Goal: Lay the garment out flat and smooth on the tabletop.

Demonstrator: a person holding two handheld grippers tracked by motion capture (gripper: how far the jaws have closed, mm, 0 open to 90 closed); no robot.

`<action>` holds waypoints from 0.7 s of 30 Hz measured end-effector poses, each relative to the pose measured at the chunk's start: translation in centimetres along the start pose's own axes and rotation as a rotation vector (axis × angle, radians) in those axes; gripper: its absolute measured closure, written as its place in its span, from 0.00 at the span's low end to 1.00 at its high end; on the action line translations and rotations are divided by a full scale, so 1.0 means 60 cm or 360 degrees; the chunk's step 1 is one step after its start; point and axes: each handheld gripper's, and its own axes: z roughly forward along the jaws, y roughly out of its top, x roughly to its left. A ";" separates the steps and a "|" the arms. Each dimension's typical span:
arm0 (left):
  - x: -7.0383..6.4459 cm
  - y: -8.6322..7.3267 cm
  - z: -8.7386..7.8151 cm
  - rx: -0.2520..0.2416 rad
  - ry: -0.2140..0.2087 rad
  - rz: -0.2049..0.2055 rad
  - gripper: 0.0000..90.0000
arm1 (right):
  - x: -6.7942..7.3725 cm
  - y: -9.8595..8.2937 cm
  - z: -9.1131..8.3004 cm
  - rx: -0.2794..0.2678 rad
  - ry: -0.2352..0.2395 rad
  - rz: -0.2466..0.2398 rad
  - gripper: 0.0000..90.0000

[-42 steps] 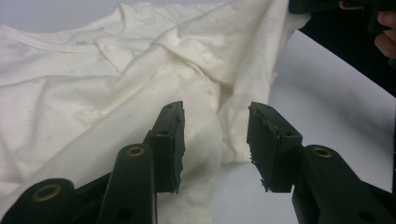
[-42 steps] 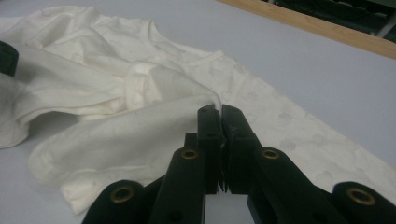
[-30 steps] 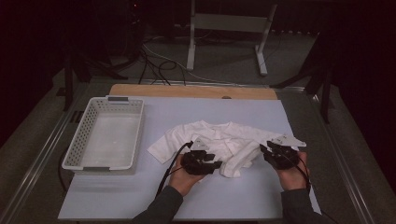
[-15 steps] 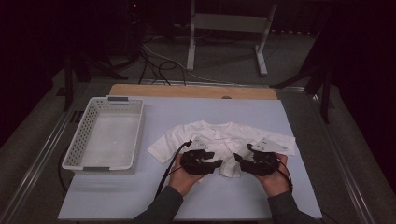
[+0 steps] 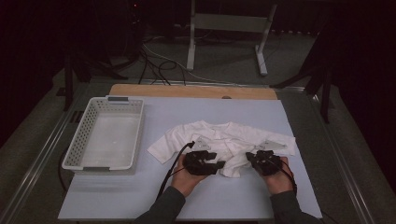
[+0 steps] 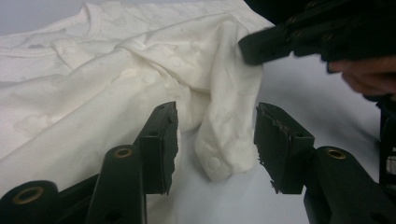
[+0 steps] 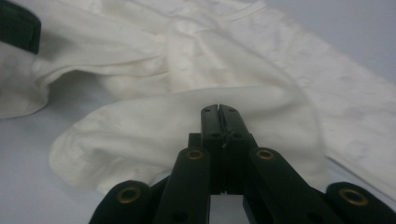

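White baby garment (image 5: 224, 142) is seen spread out and crumpled on the pale blue surface (image 5: 187, 112), right of the white perforated basket (image 5: 105, 137). The left tool (image 5: 218, 166) is held at the garment's lower edge with its jaws spread apart; in the left gripper view a folded flap with snap buttons (image 6: 229, 135) lies between them, ungripped. The right tool (image 5: 252, 160) is seen pressed shut at the lower right hem; in the right gripper view its jaws (image 7: 219, 122) are closed on a fold of the cloth (image 7: 154, 135).
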 end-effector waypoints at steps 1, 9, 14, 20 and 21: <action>0.001 0.001 0.000 -0.0006 0.0003 0.0001 0.55 | -0.003 -0.001 -0.010 -0.0042 0.0011 0.0013 0.96; 0.002 0.003 -0.007 -0.0034 0.0007 -0.0002 0.55 | 0.028 0.019 -0.003 -0.0175 0.0106 -0.0087 0.46; 0.008 0.003 -0.018 -0.0059 0.0019 -0.0017 0.55 | 0.050 0.029 0.025 -0.0101 0.0228 -0.0240 0.30; 0.008 0.003 -0.020 -0.0055 0.0014 -0.0012 0.55 | 0.056 0.019 0.030 0.0054 0.0218 -0.0354 0.54; 0.008 0.003 -0.020 -0.0055 0.0014 -0.0012 0.55 | 0.056 0.019 0.030 0.0054 0.0218 -0.0354 0.54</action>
